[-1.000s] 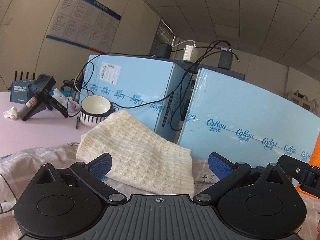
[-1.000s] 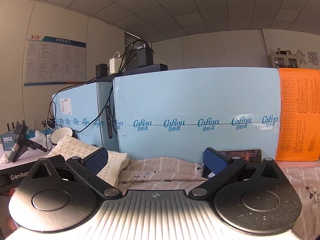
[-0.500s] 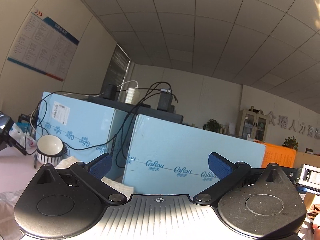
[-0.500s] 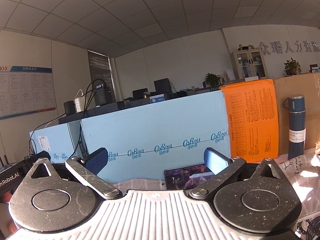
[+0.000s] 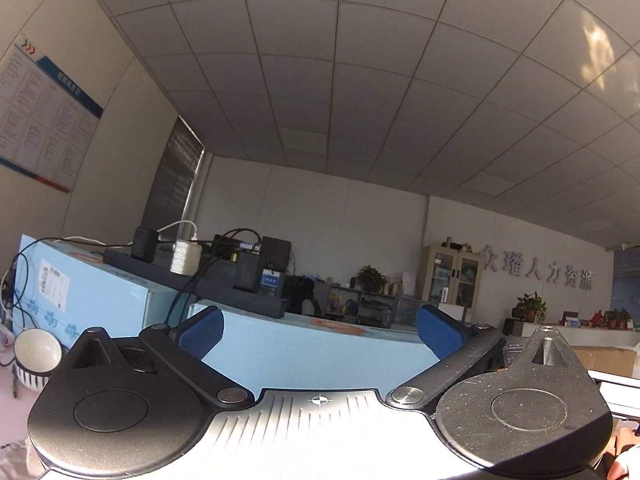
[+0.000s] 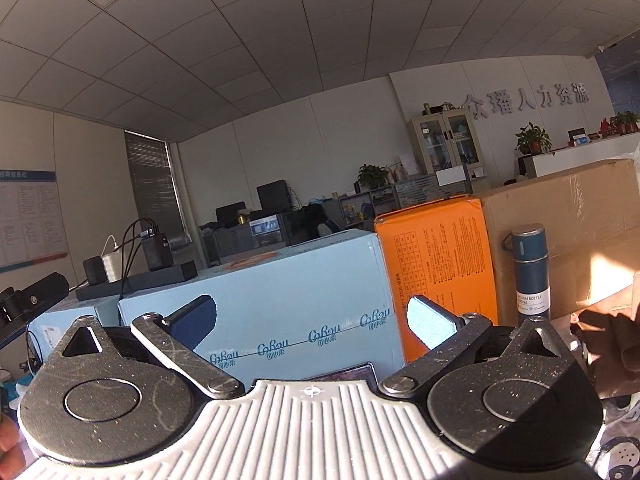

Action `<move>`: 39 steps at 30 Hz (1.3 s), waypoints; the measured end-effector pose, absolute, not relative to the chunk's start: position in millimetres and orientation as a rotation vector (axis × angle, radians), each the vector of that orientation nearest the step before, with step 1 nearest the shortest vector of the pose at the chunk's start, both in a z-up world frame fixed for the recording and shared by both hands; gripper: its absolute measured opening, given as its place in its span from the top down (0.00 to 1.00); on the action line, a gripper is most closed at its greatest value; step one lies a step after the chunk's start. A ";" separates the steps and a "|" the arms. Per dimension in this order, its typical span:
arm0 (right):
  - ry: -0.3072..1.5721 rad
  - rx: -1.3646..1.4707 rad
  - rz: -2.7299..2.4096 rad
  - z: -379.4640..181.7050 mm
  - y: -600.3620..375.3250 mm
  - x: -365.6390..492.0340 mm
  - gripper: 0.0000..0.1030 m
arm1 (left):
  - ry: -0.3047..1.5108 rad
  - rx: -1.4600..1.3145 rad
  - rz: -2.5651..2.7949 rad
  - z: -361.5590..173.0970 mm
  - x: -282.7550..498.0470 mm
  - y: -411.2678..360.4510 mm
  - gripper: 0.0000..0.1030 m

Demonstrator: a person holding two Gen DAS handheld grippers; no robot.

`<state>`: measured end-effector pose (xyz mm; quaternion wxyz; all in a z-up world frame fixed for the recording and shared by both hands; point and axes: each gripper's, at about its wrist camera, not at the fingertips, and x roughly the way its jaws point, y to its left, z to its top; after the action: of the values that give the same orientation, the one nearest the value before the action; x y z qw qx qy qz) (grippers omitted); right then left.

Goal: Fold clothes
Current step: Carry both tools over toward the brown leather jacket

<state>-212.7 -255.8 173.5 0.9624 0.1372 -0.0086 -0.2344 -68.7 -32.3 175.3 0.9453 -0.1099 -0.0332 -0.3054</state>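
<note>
My left gripper (image 5: 318, 330) is open and empty, tilted up toward the ceiling and the tops of the light blue boxes (image 5: 312, 354). My right gripper (image 6: 312, 320) is open and empty too, pointing up at the blue box (image 6: 280, 300). No clothing lies between either pair of fingers. A dark brown garment (image 6: 608, 340) shows at the right edge of the right wrist view. The cream knitted cloth and the table surface are out of sight below both cameras.
A white bowl (image 5: 36, 350) stands at the left. Cables and chargers (image 5: 184, 254) sit on the blue boxes. An orange box (image 6: 436, 272), a cardboard box (image 6: 568, 220) and a blue vacuum bottle (image 6: 530, 272) stand to the right.
Both grippers have tilted steadily upward, still open. The cream knitted cloth and patterned sheet have dropped out of view; ceiling and box tops fill the frames.
</note>
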 end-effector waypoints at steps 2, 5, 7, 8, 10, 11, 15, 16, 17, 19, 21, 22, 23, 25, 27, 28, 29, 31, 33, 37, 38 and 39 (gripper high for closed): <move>-0.036 0.253 -0.501 176.9 -258.8 -216.6 0.00 | -0.061 -0.225 -0.638 176.3 -64.6 -40.1 0.00; -0.065 0.205 -0.568 176.1 -264.4 -219.4 0.00 | -0.024 -0.250 -0.659 174.3 -54.1 -52.9 0.00; -0.075 0.200 -0.594 170.8 -272.3 -220.9 0.00 | 0.003 -0.282 -0.668 172.3 -46.7 -61.1 0.00; -0.077 0.202 -0.604 167.7 -276.9 -221.4 0.00 | 0.014 -0.300 -0.672 171.5 -43.6 -65.0 0.00; -0.076 0.209 -0.620 161.8 -286.0 -221.2 0.00 | 0.028 -0.331 -0.682 169.2 -36.8 -71.2 0.00; -0.076 0.205 -0.626 160.1 -289.1 -221.1 0.00 | 0.031 -0.342 -0.687 168.2 -35.0 -74.0 0.00; -0.083 0.191 -0.652 155.0 -300.8 -219.6 0.00 | 0.044 -0.362 -0.729 157.2 -23.6 -87.6 0.00; -0.088 0.182 -0.658 154.0 -302.2 -219.0 0.00 | 0.050 -0.363 -0.745 153.1 -20.6 -90.5 0.00; -0.092 0.175 -0.667 152.8 -303.5 -218.4 0.00 | 0.065 -0.358 -0.764 150.5 -17.0 -92.3 0.00; -0.087 0.159 -0.691 151.3 -305.6 -214.5 0.00 | 0.085 -0.373 -0.796 146.7 -10.0 -91.5 0.00; -0.082 0.140 -0.701 149.7 -305.3 -212.2 0.00 | 0.088 -0.411 -0.795 143.2 -4.6 -89.6 0.00; -0.080 0.133 -0.706 149.1 -305.0 -211.5 0.00 | 0.088 -0.419 -0.782 142.4 -3.5 -89.6 0.00; -0.081 0.129 -0.707 149.0 -304.1 -211.8 0.00 | 0.077 -0.414 -0.776 142.2 -4.4 -89.9 0.00; -0.086 0.120 -0.707 149.0 -301.8 -213.6 0.00 | 0.049 -0.402 -0.770 141.9 -7.2 -90.6 0.00; -0.099 0.110 -0.706 149.7 -300.4 -216.6 0.00 | 0.005 -0.396 -0.777 139.9 -12.0 -93.2 0.00; -0.110 0.107 -0.708 150.3 -299.4 -219.2 0.00 | -0.016 -0.394 -0.779 139.9 -14.7 -93.4 0.00; -0.121 0.106 -0.712 150.9 -298.8 -222.0 0.00 | -0.036 -0.392 -0.781 139.9 -17.5 -93.7 0.00; -0.137 0.108 -0.722 152.4 -298.5 -227.8 0.00 | -0.052 -0.386 -0.769 140.9 -20.5 -95.4 0.00; -0.152 0.114 -0.730 153.7 -299.5 -232.9 0.00 | -0.061 -0.391 -0.759 140.5 -20.4 -95.9 0.00; -0.182 0.123 -0.753 157.1 -301.3 -244.2 0.00 | -0.084 -0.421 -0.735 137.4 -15.6 -94.1 0.00; -0.190 0.125 -0.758 158.2 -302.3 -247.3 0.00 | -0.090 -0.429 -0.727 136.7 -14.8 -93.5 0.00; -0.197 0.127 -0.763 159.4 -303.2 -250.3 0.00 | -0.096 -0.436 -0.718 136.1 -14.0 -92.9 0.00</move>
<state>-250.3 -303.2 159.4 0.9213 0.0619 -0.0961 -0.3716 -14.0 -92.9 136.1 0.9120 -0.2117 -0.0468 -0.3483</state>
